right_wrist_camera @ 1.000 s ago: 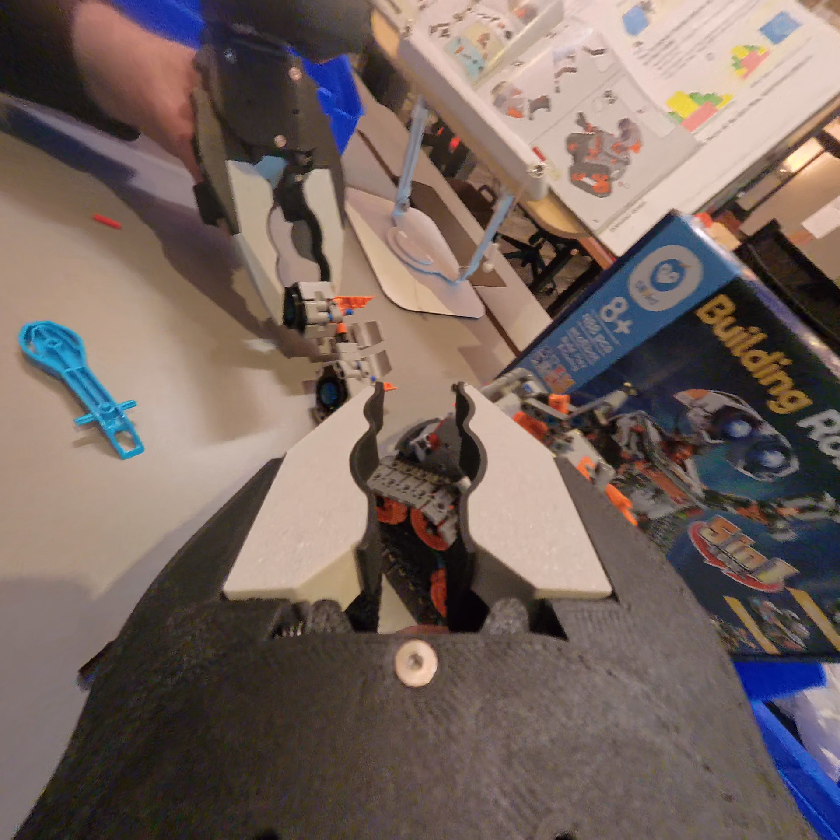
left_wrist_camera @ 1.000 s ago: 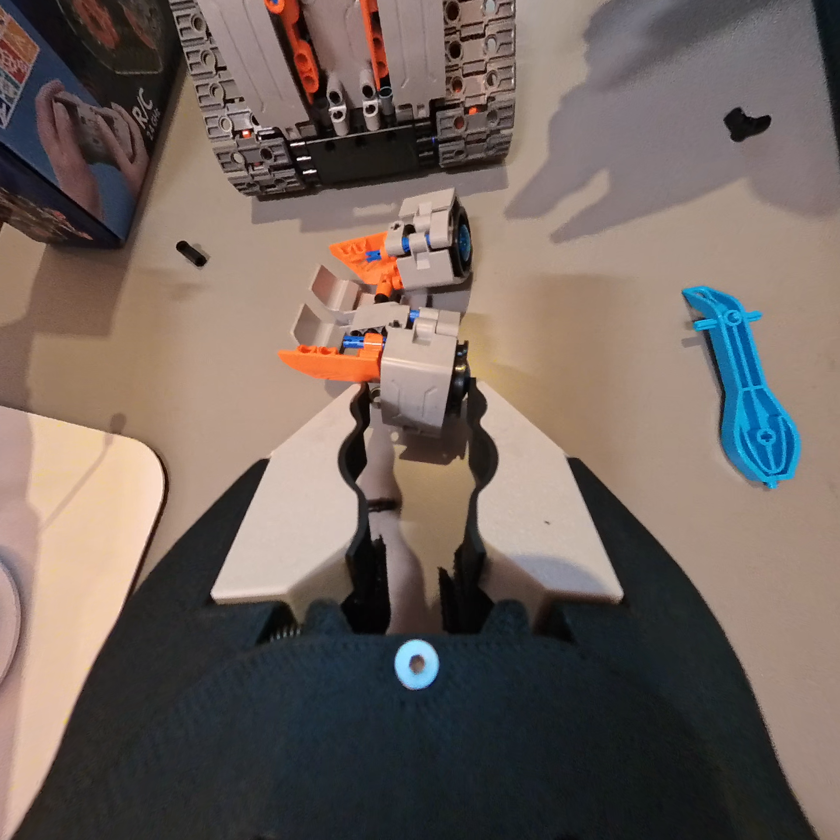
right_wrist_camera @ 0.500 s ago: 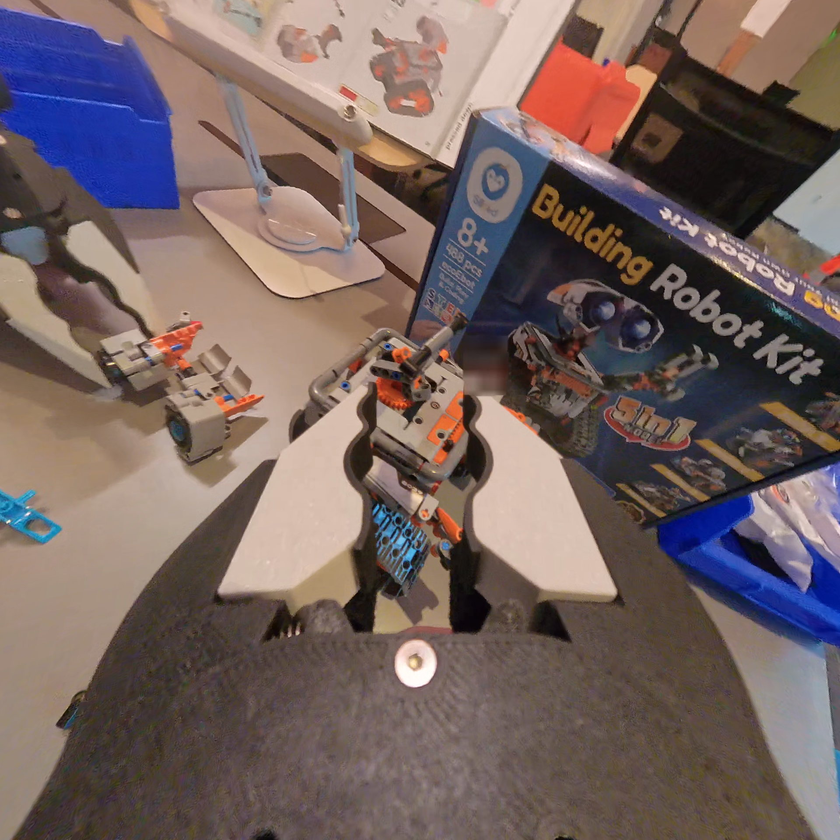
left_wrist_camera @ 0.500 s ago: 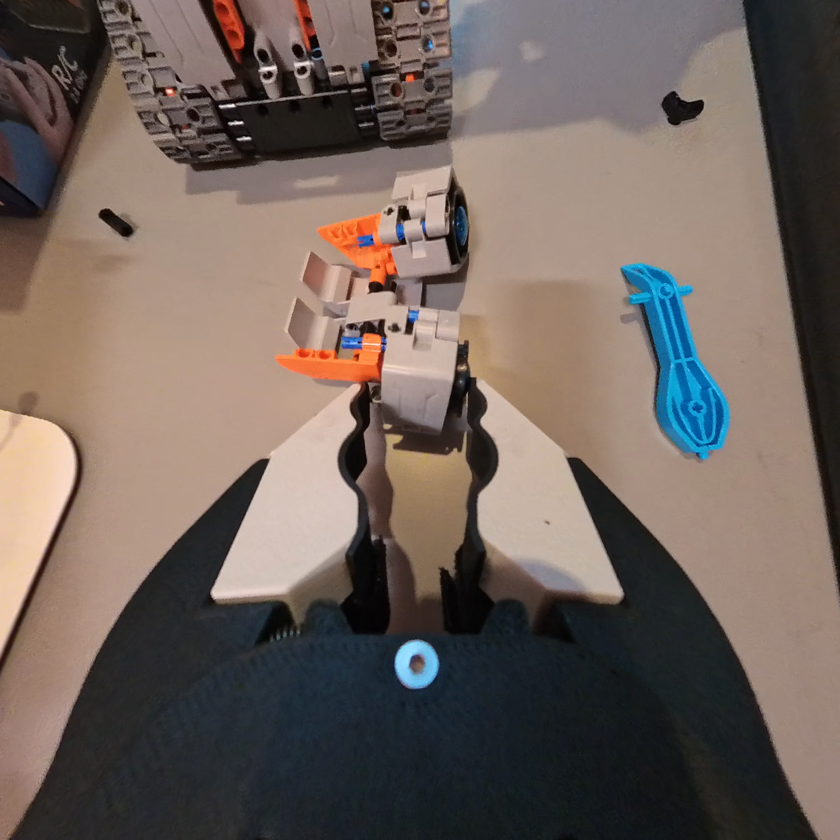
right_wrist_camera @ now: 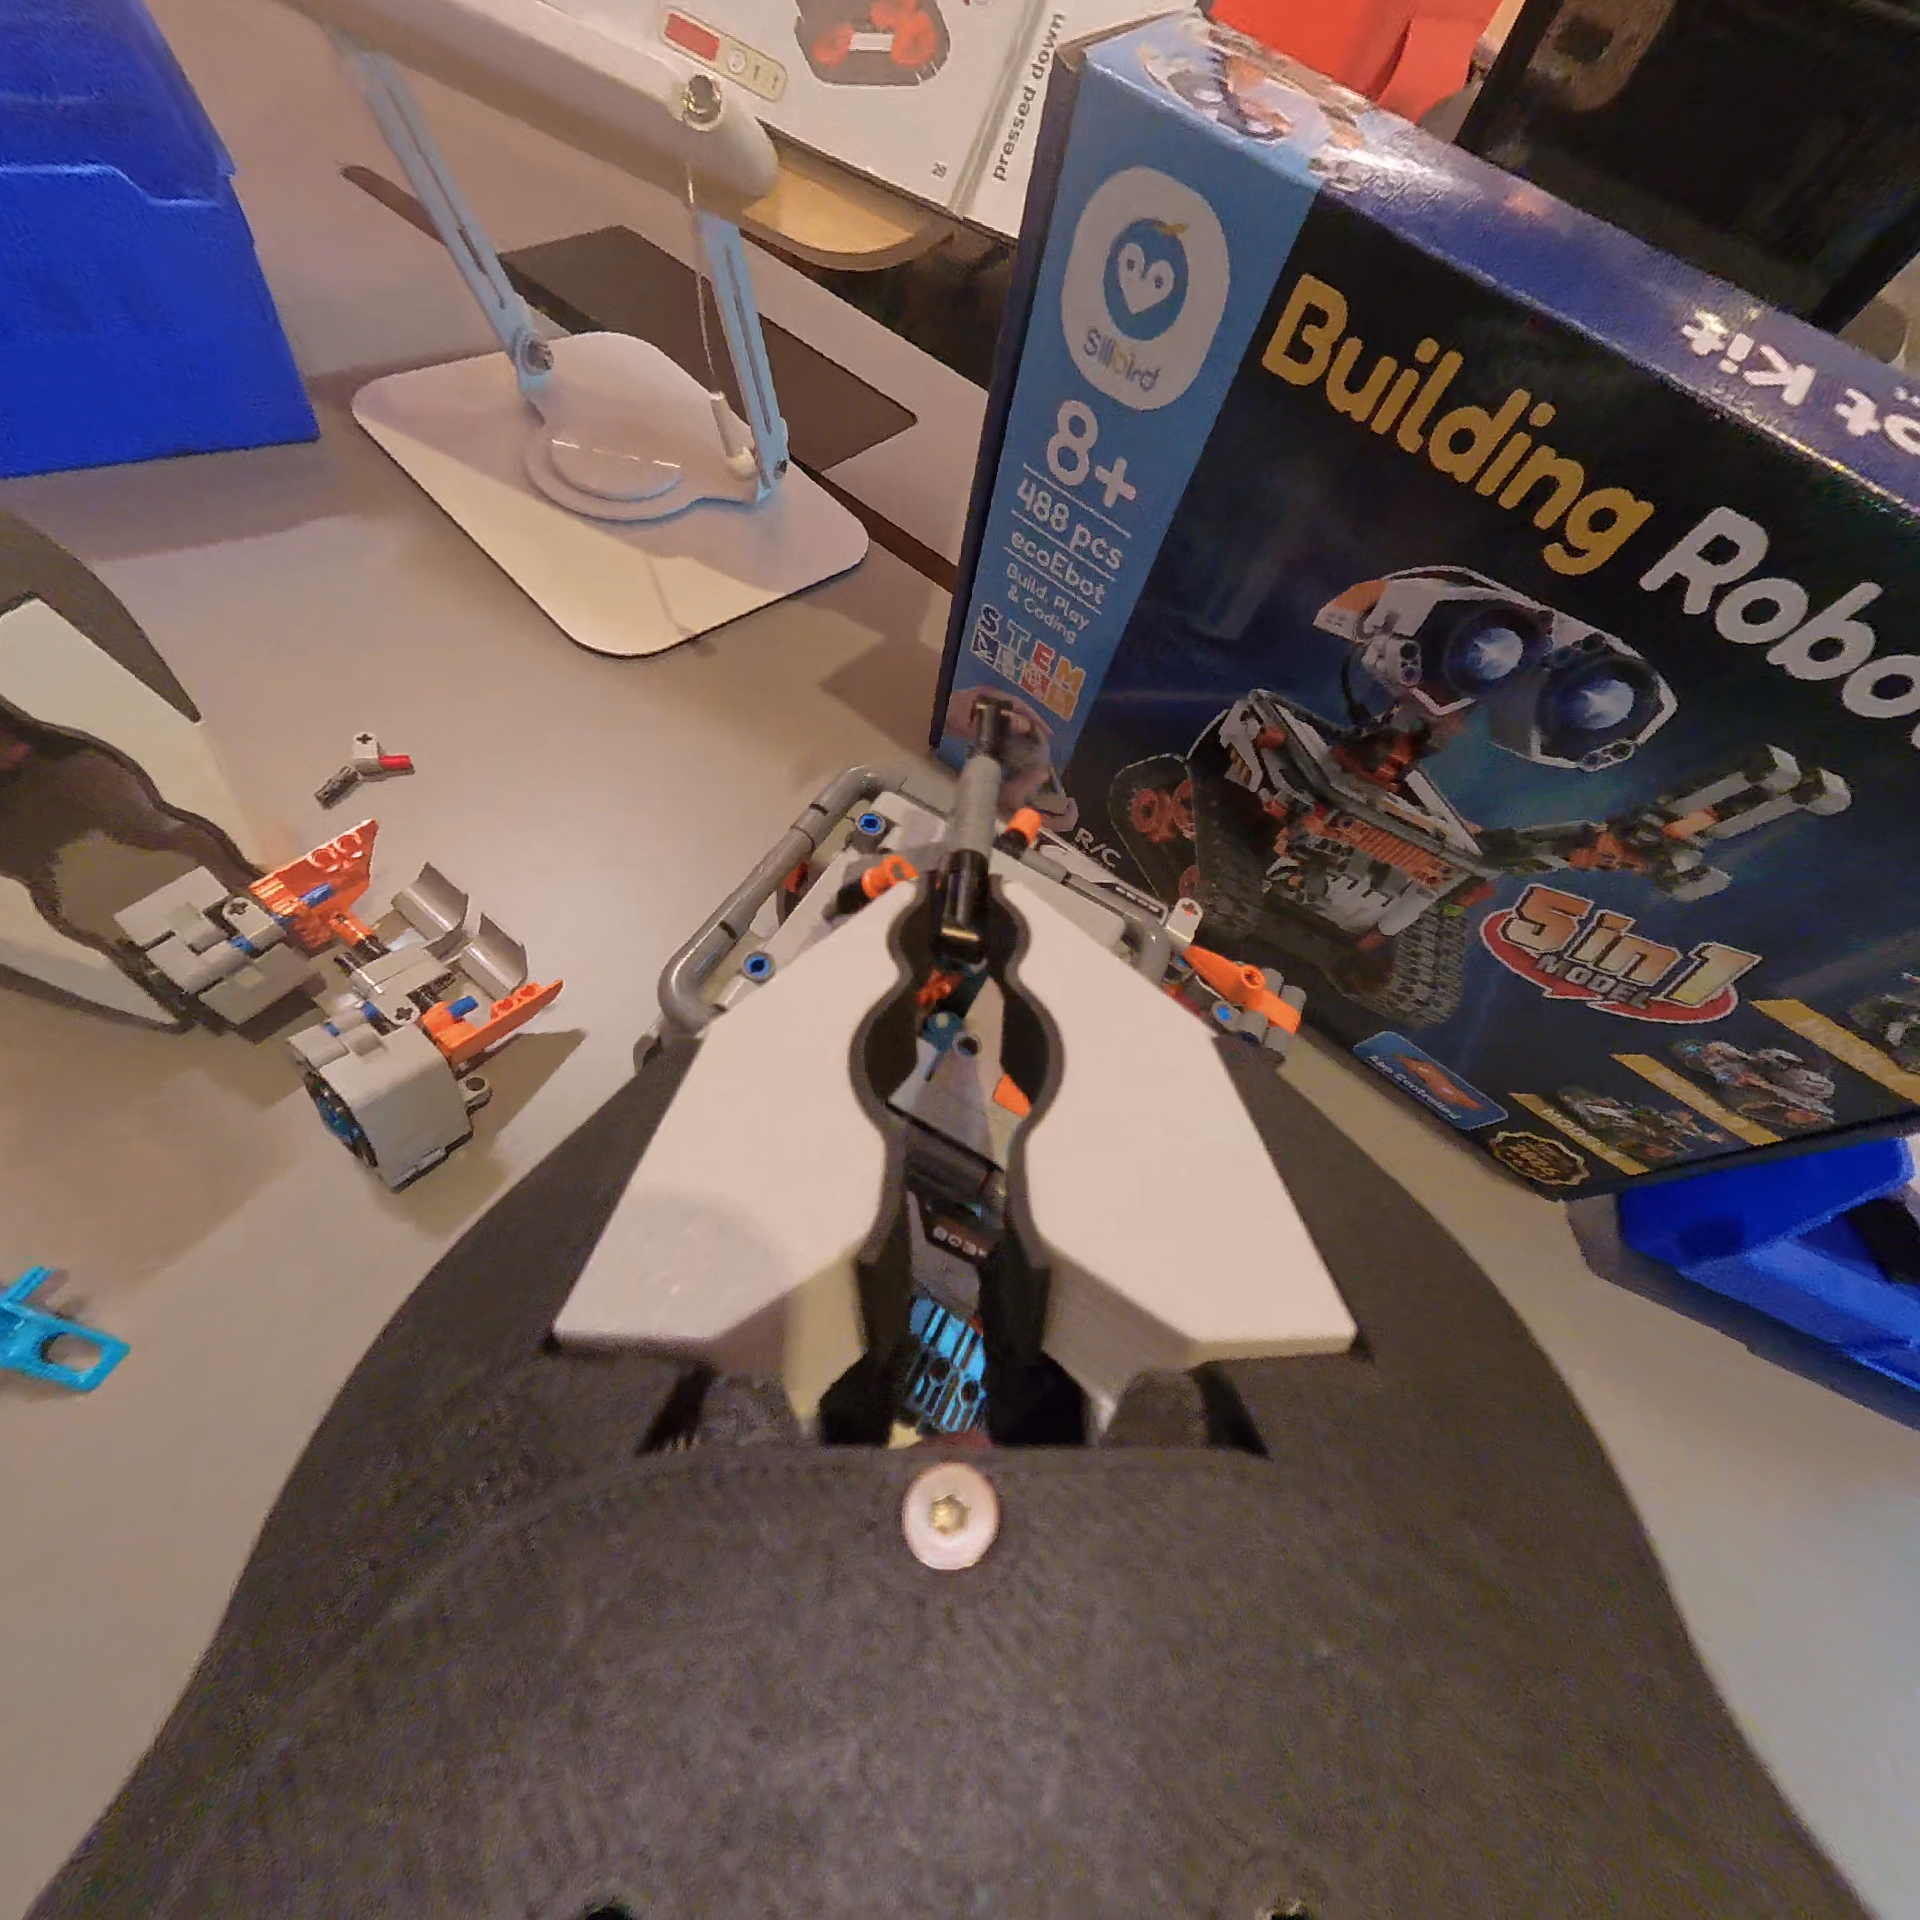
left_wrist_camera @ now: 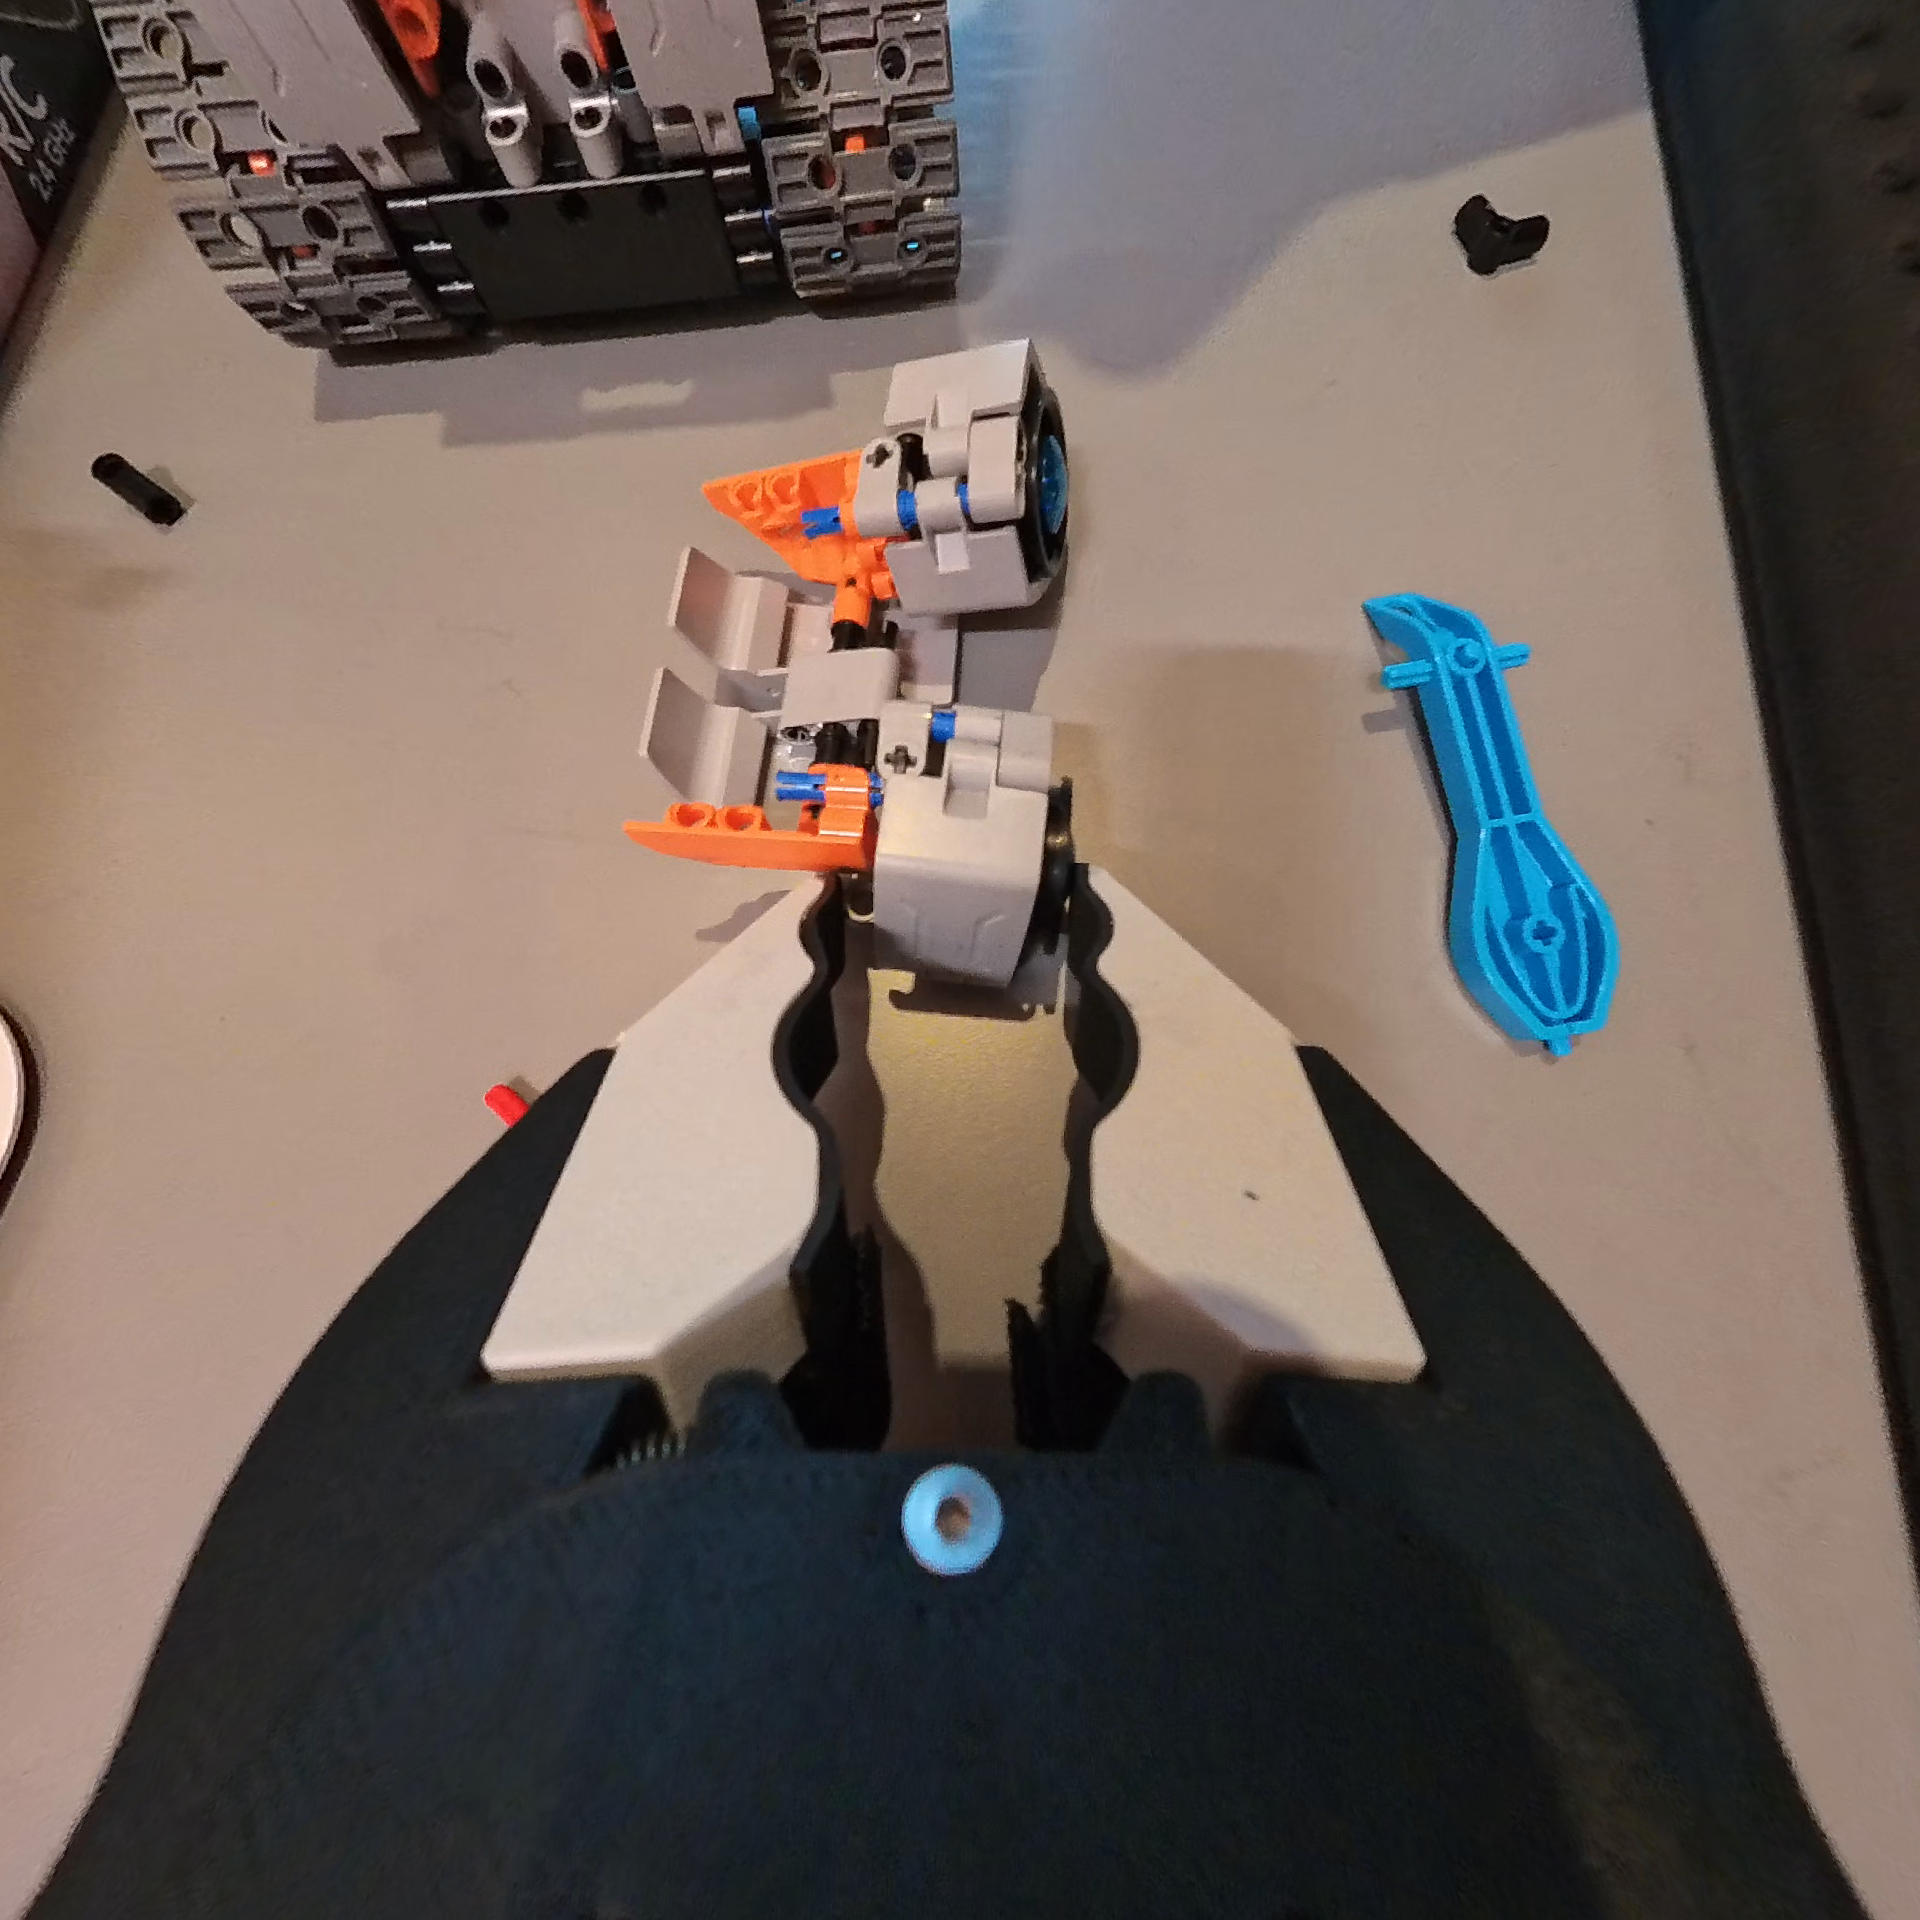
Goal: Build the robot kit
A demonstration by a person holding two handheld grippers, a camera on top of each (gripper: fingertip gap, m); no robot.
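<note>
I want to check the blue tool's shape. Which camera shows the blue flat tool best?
The left wrist view: the blue flat tool lies whole and unobstructed on the table, right of the left gripper. The right wrist view shows only one end of it, cut off by the left edge of the picture.

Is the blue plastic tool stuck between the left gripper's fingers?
No, the blue plastic tool lies alone on the table, off to the side of the left gripper, whose fingers hold the grey and orange block assembly.
</note>
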